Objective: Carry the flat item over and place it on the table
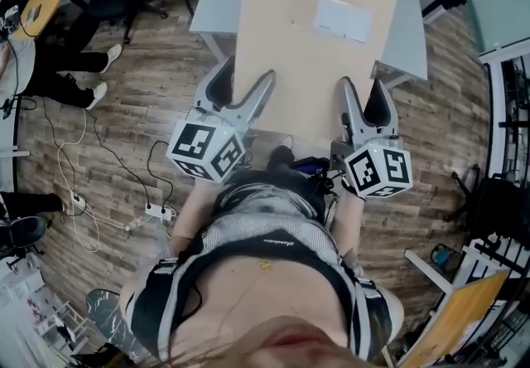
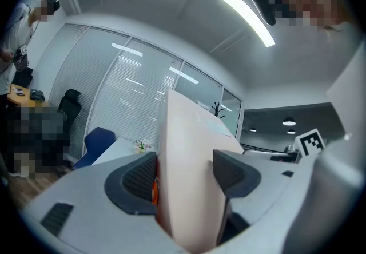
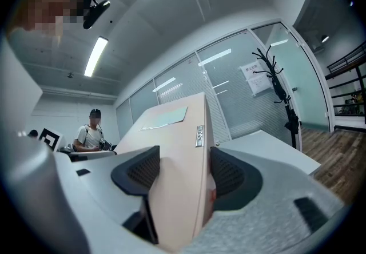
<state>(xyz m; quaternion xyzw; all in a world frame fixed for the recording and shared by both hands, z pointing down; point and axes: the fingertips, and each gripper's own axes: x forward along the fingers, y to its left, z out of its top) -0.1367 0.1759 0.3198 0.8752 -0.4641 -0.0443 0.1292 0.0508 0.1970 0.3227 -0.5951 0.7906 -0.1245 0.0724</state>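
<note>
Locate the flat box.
Head view, centre: flat box clamped at its sides by left gripper and right gripper, far end over the grey table.

The flat item (image 1: 306, 68) is a thin, pale tan cardboard box with a white label (image 1: 342, 18) on its broad upper face. Its far end reaches out over the grey table (image 1: 411, 22); whether it touches the tabletop cannot be told. Its near edge is clamped at both corners, by the left gripper (image 1: 243, 86) and the right gripper (image 1: 362, 93).
</note>
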